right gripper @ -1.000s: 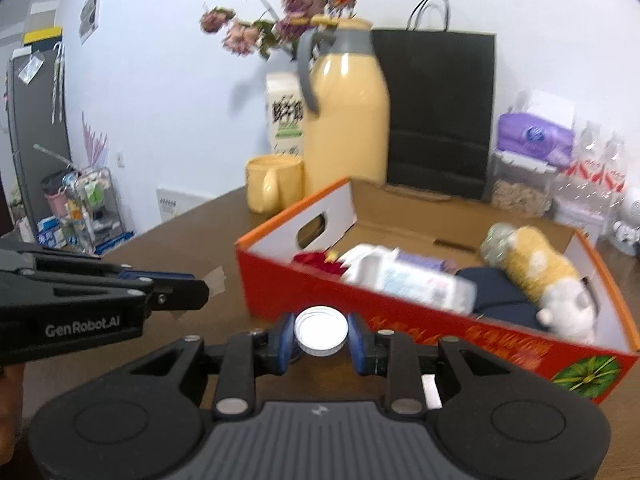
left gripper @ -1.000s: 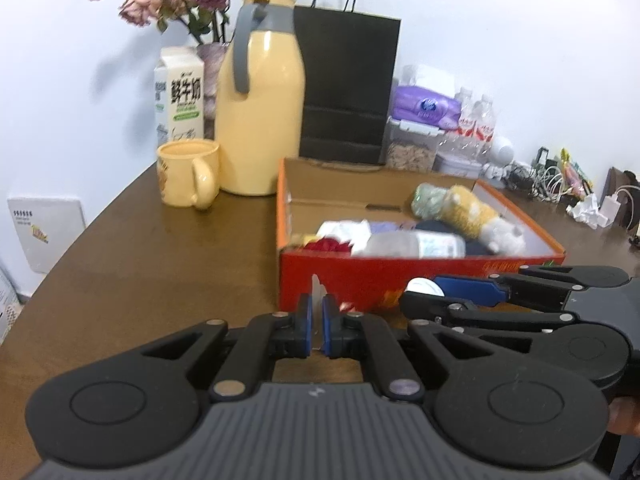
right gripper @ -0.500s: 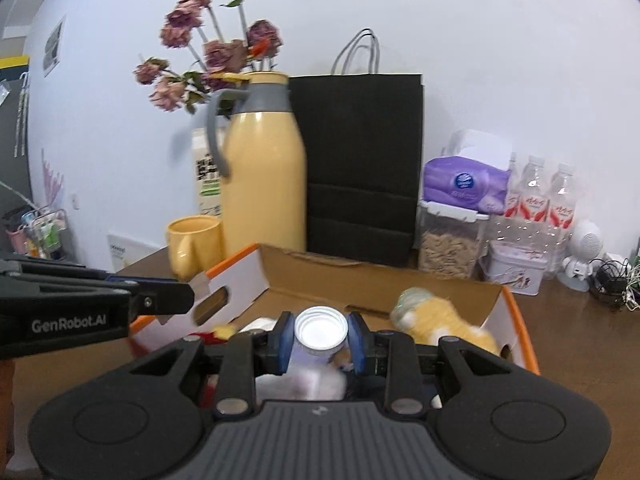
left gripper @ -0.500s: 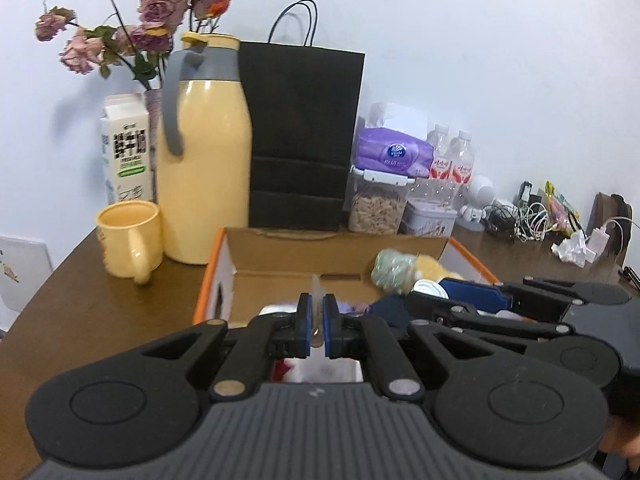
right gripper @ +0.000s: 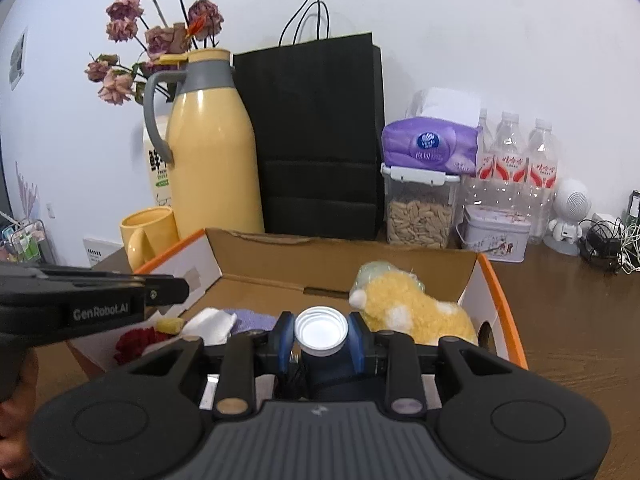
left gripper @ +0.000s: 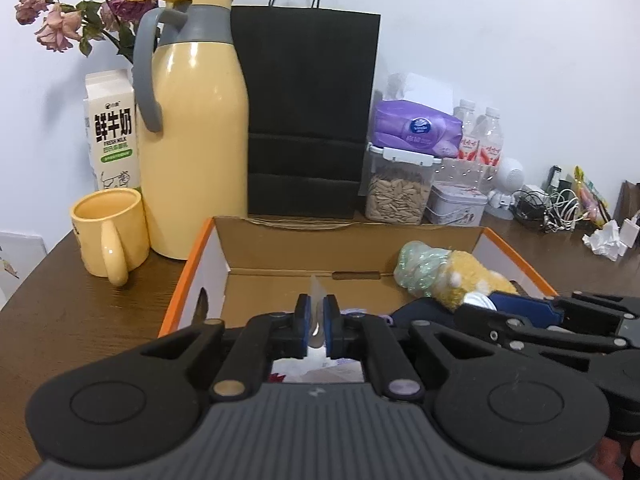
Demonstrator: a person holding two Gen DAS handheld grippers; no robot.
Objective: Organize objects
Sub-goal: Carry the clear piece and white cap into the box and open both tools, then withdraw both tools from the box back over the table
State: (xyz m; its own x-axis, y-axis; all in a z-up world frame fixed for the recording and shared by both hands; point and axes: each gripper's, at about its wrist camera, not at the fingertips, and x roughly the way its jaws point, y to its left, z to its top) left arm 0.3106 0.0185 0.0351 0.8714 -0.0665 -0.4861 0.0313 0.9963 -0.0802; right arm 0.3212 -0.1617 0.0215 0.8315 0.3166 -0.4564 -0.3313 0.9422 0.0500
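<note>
Both grippers (left gripper: 316,322) (right gripper: 321,338) now over the box (right gripper: 500,292), formerly short of it.

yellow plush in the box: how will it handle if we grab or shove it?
The yellow plush toy looks fuzzy and rounded, so it is probably soft and would squash in a grip. It is likely light for its bulk. A clear wrap seems to cover one end, which may be slippery. Lying against the box wall, it would likely slump rather than roll.

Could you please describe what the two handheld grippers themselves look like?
Both are matte black plastic. The left gripper and right gripper each have blue finger pads, linked arms with silver pivot pins, two round discs and a ribbed grey centre panel. White "GenRobot.AI" lettering marks the left one's side in the right wrist view.
</note>
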